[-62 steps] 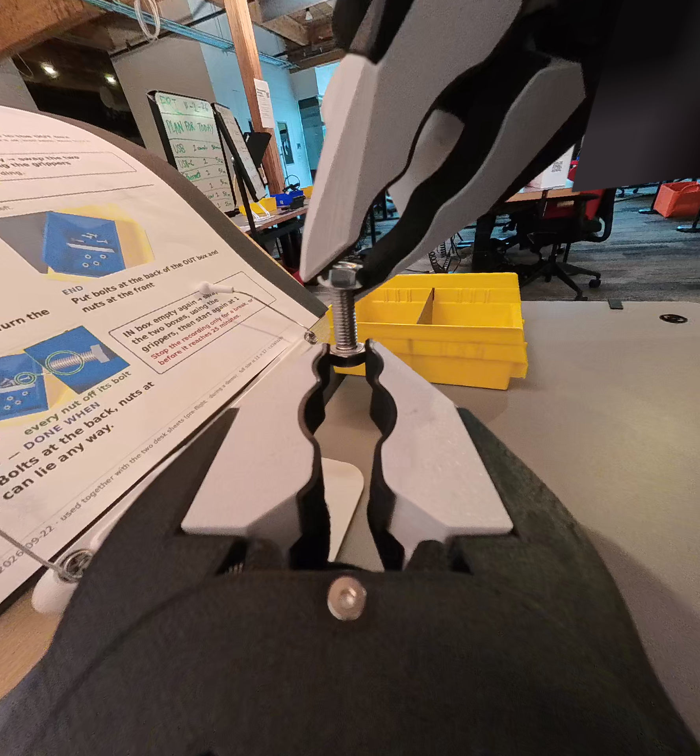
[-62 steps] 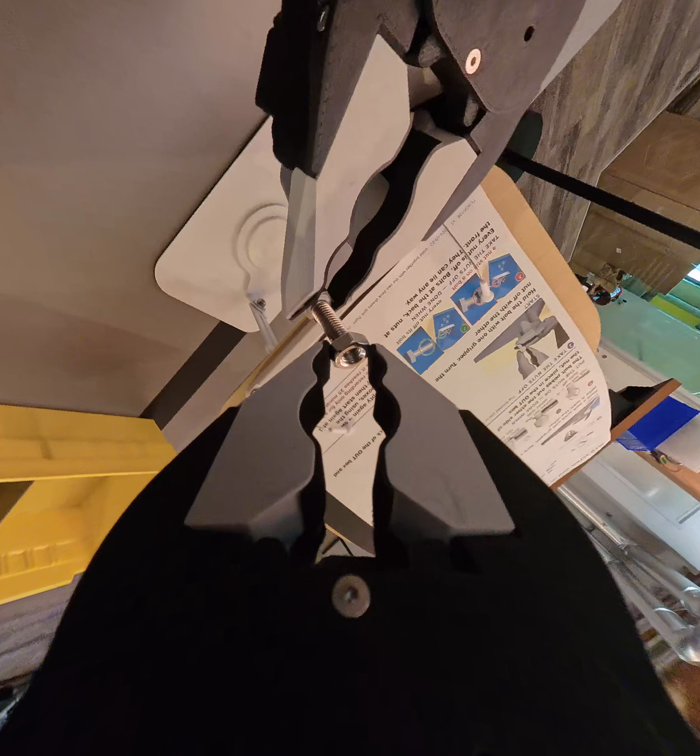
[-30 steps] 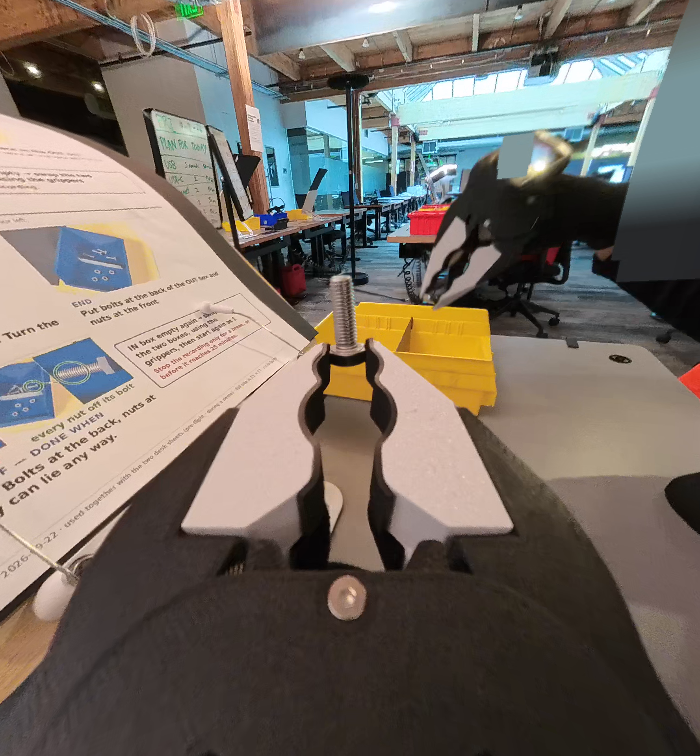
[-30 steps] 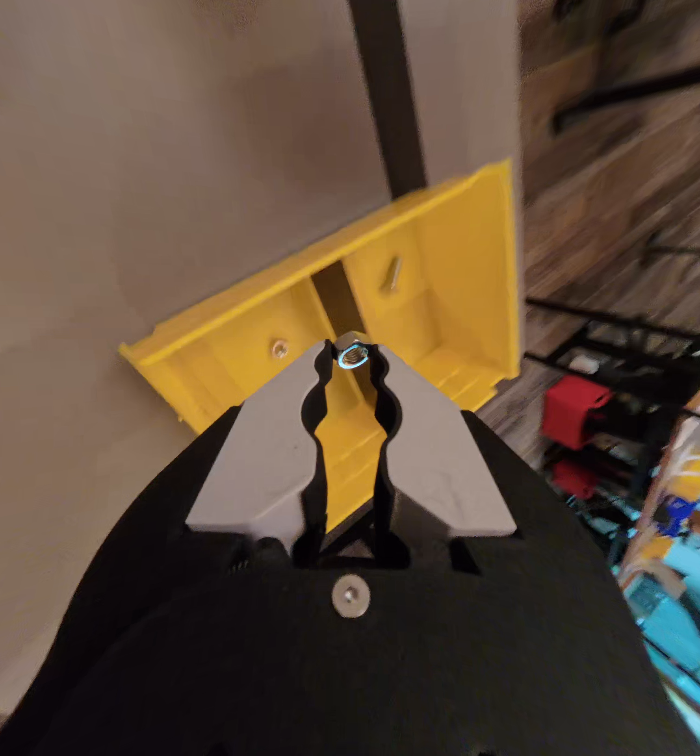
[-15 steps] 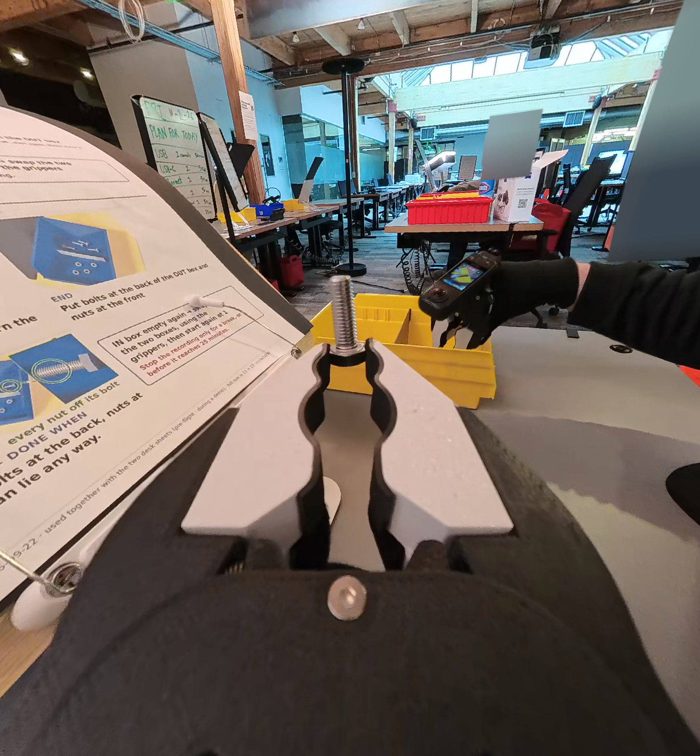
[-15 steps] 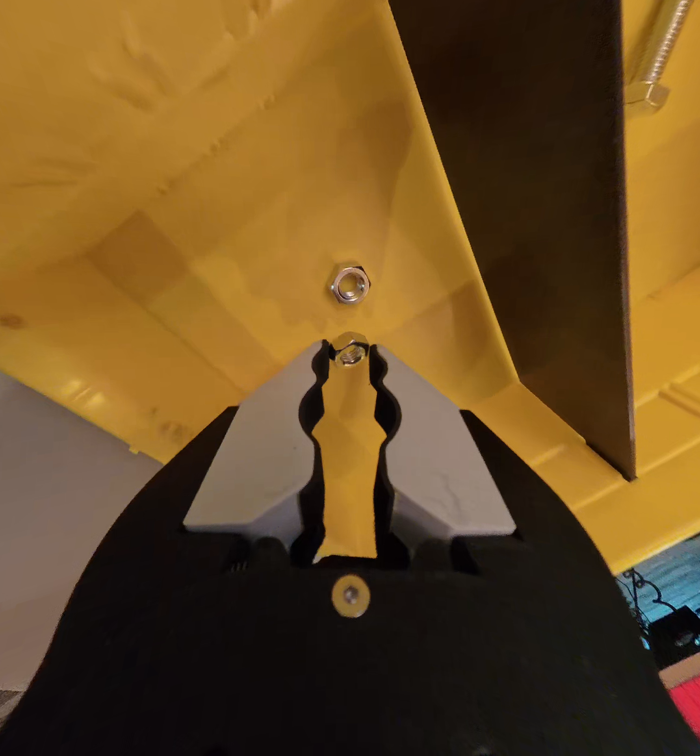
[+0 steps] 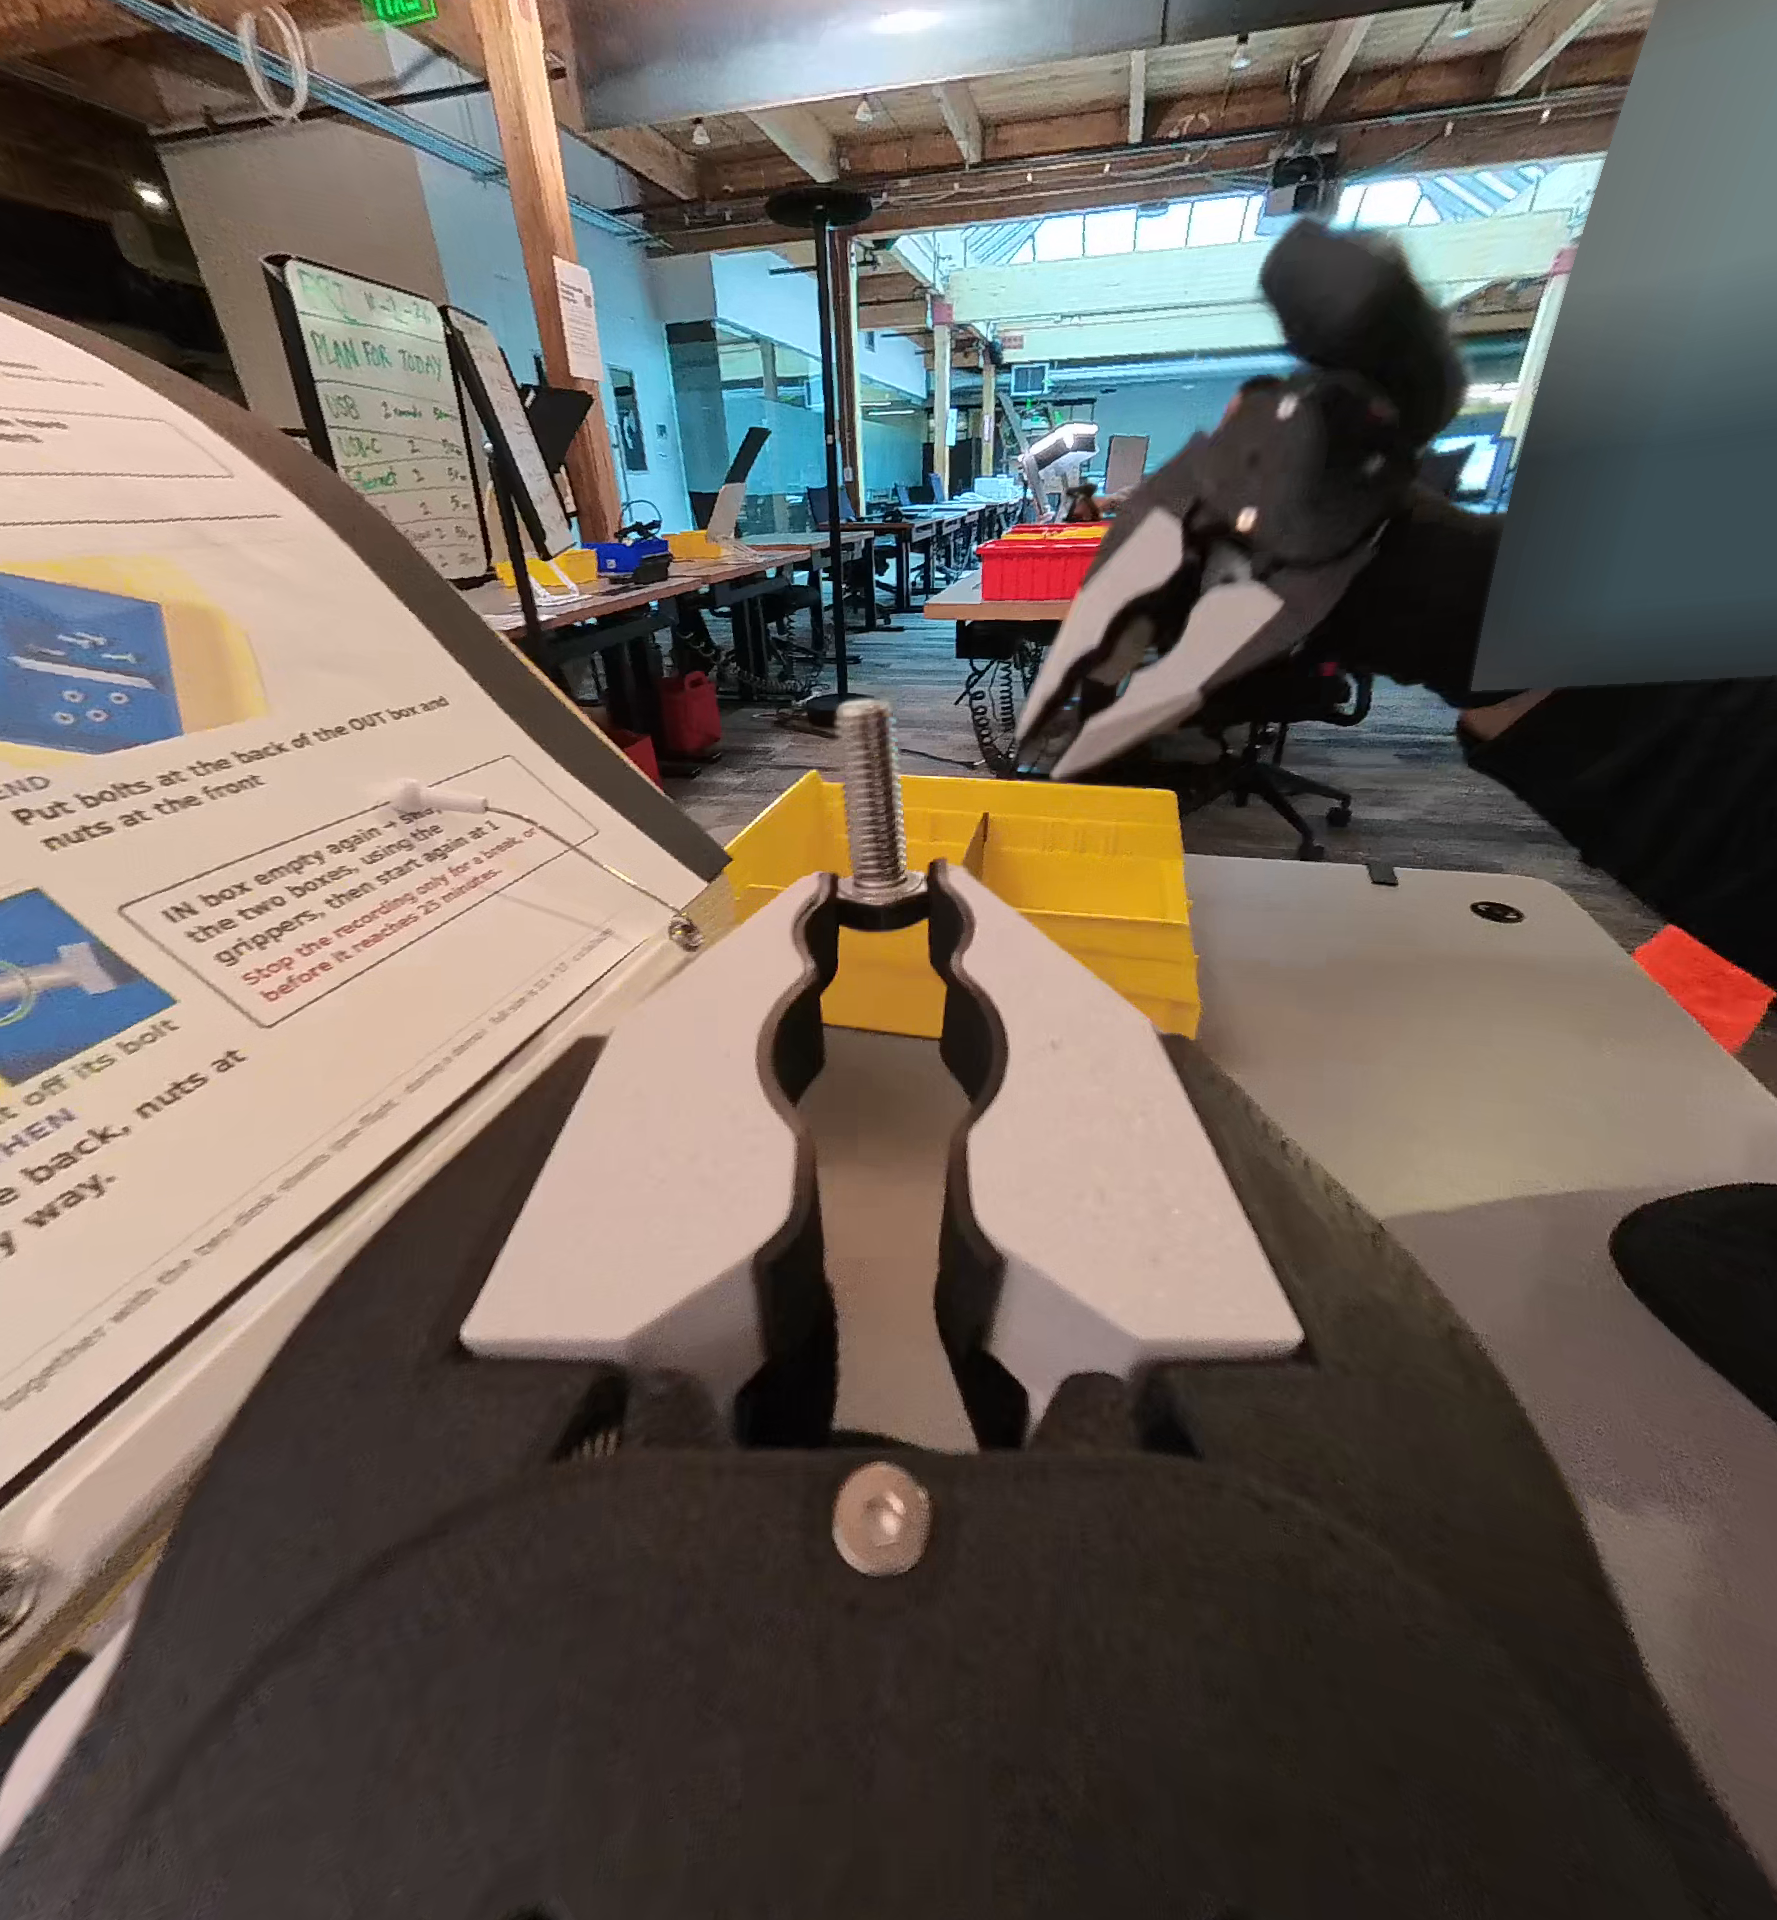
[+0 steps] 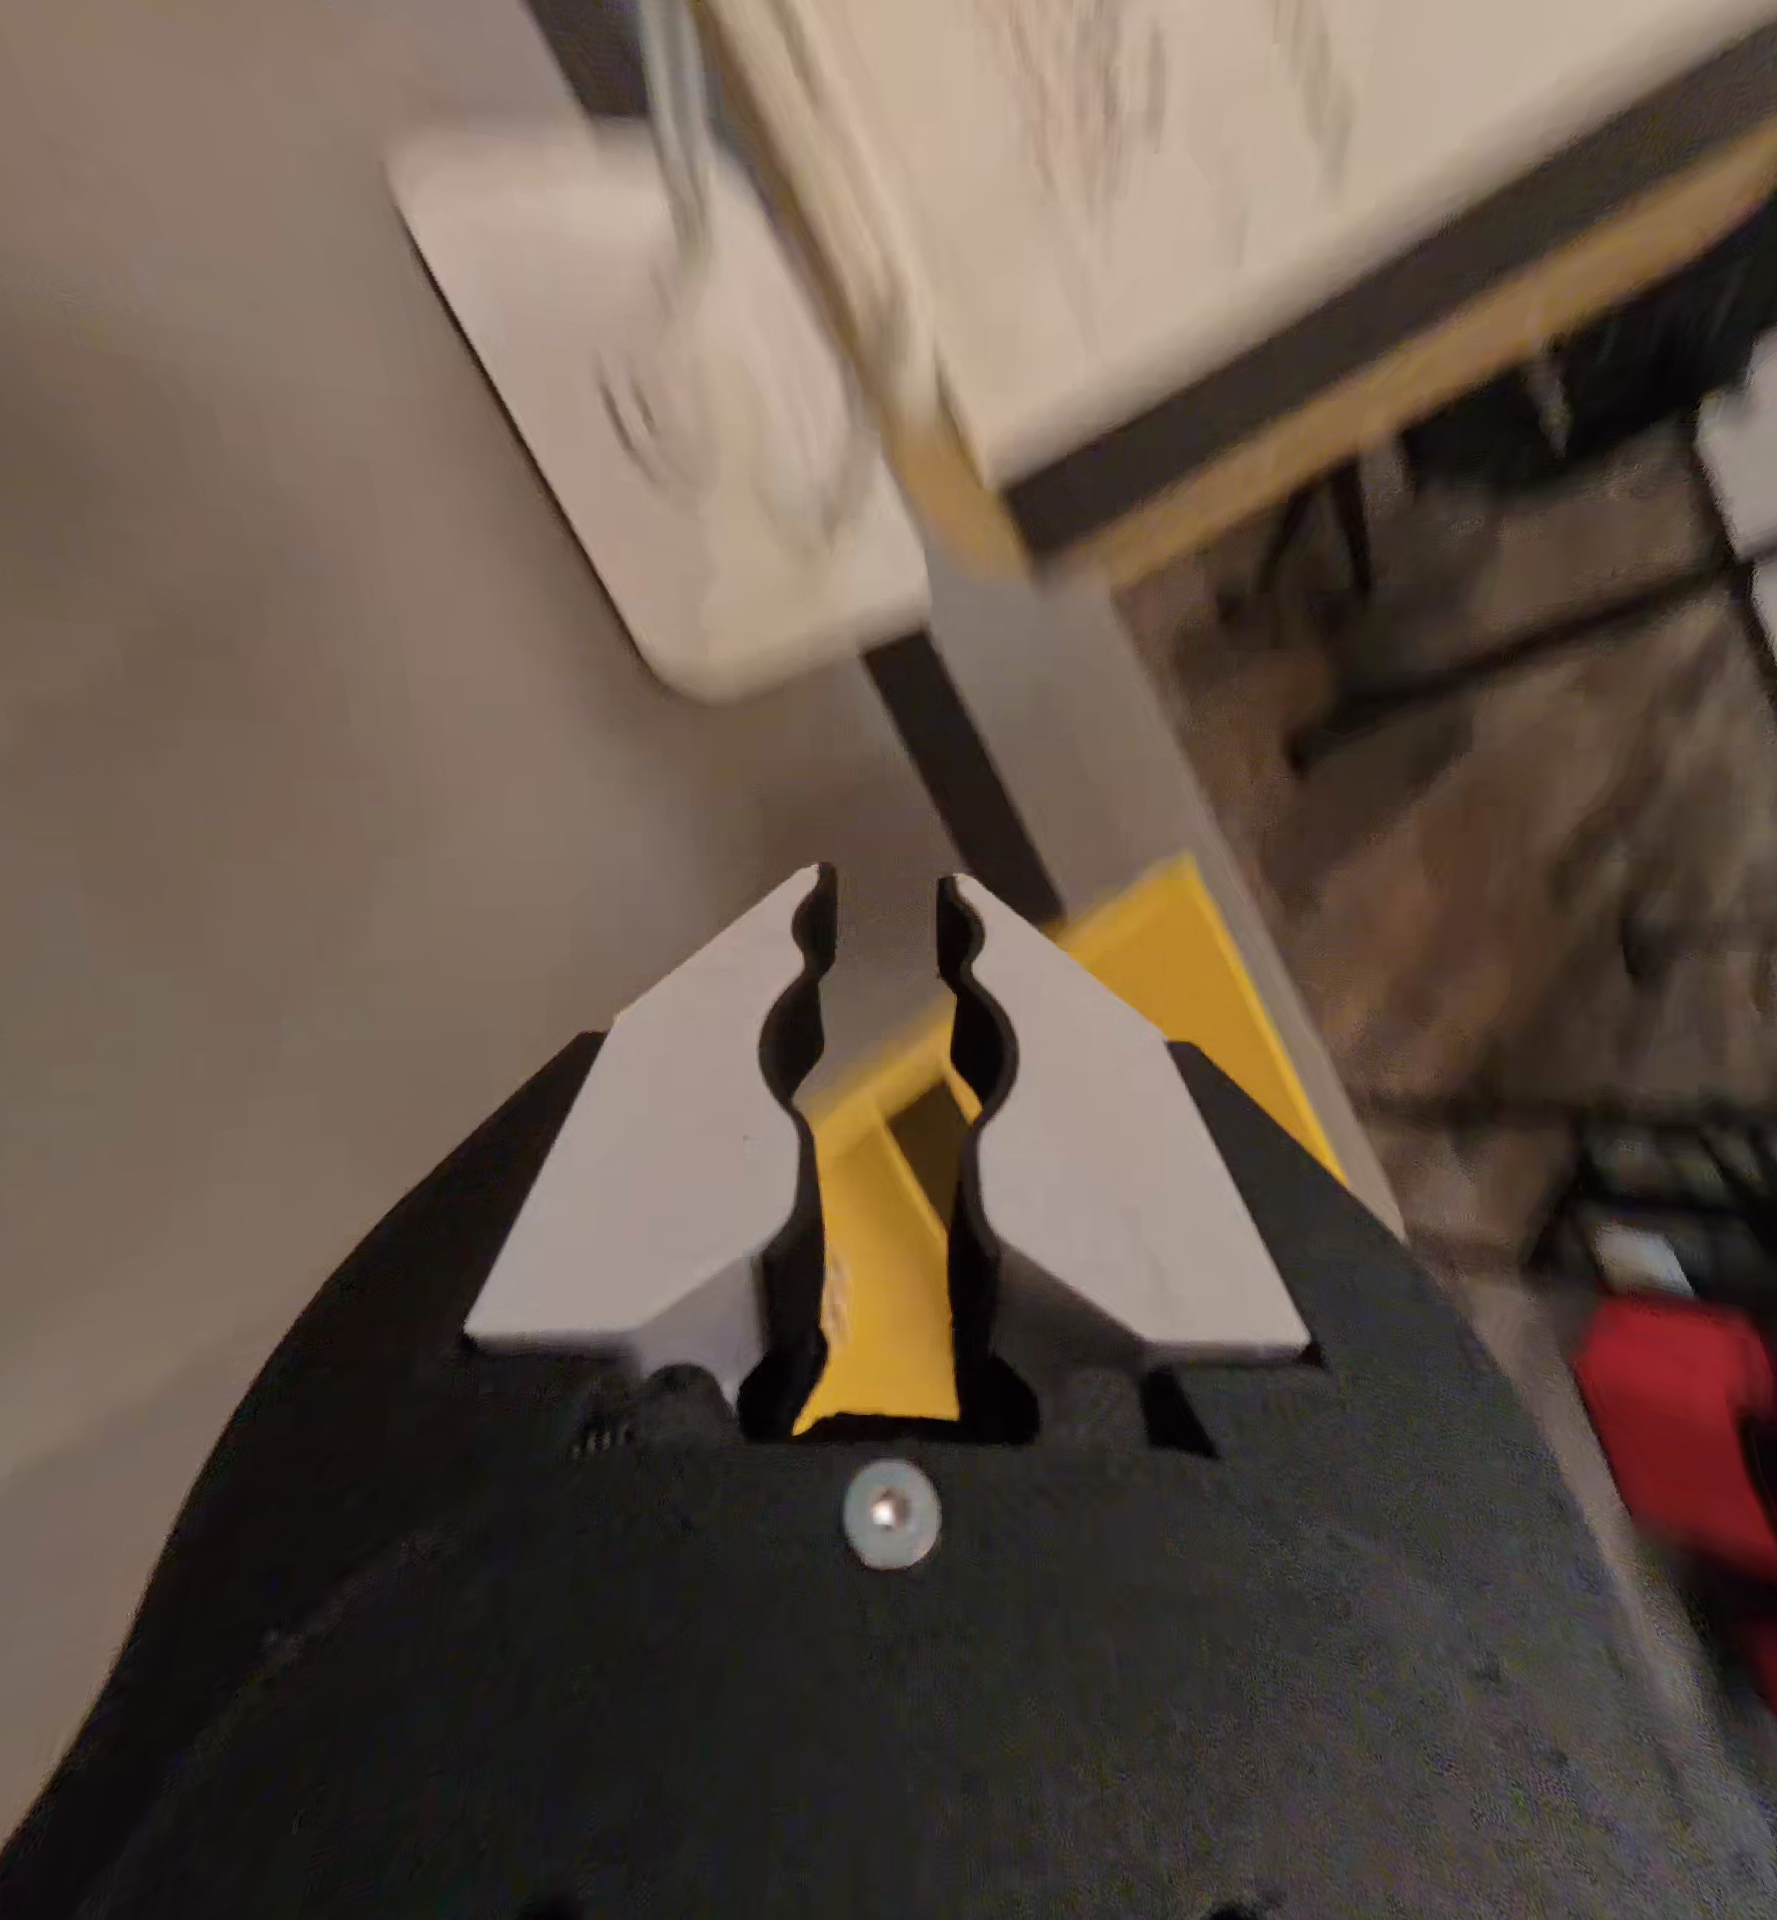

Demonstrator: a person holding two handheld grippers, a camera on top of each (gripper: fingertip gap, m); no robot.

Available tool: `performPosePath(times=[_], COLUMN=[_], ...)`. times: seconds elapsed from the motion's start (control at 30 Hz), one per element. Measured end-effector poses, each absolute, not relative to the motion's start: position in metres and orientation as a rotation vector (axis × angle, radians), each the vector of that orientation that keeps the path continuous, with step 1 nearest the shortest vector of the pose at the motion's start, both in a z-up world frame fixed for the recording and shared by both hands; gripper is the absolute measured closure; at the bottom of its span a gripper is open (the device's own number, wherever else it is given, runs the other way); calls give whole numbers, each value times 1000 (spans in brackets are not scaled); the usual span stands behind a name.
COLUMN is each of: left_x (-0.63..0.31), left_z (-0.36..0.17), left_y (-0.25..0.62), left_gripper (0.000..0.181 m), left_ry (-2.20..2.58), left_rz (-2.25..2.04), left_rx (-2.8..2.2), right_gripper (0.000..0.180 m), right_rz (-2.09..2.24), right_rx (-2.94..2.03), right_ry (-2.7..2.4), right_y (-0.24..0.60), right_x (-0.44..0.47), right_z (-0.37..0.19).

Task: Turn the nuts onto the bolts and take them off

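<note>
My left gripper (image 7: 882,891) is shut on a steel bolt (image 7: 871,790). The bolt stands upright with its threaded end up and no nut on it. My right gripper (image 8: 886,883) is open and empty. In the left wrist view it (image 7: 1055,753) hangs in the air above the right end of the yellow bin (image 7: 1060,862), to the right of the bolt. The yellow bin also shows under the right gripper (image 8: 1154,956). The right wrist view is blurred by motion. No nut shows in either view.
An instruction sheet on a tilted board (image 7: 240,831) stands close on the left. The grey table (image 7: 1435,1039) runs to a rounded far edge on the right. A white plate (image 8: 676,416) lies on the table. Desks and chairs stand beyond.
My right gripper took the nut off the bolt, carried it into the yellow bin, let it go and has lifted out, open. My left gripper has kept hold of the bolt.
</note>
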State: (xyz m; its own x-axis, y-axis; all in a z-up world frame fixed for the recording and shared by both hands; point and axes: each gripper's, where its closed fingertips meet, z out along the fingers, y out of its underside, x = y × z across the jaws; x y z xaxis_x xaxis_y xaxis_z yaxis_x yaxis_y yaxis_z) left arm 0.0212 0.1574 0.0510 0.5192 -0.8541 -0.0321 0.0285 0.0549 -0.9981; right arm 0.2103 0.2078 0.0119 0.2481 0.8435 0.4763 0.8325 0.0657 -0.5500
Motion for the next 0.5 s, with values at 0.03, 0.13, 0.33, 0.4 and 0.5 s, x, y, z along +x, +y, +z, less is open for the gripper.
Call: performPosePath(times=[0.03,0.13,0.33,0.4,0.5], left_x=[24,32,40,41,43], left_z=[51,52,52,52,51], left_y=[156,152,148,147,147], left_gripper=[166,166,166,166,166], left_ry=[798,811,842,845,854], left_rz=[-799,-823,-822,-820,-815], left_rx=[-1355,-1345,-1340,-1338,-1339], right_gripper=[160,160,158,159,160], right_rz=[146,430,748,808,879], right_rx=[-1633,-1399,-1281,-1274,-1284], right_ry=[-1538,-1475,-1406,-1383,-1386], right_y=[195,164,145,145,143], right_x=[180,109,41,34,25], right_z=[31,71,76,77,73])
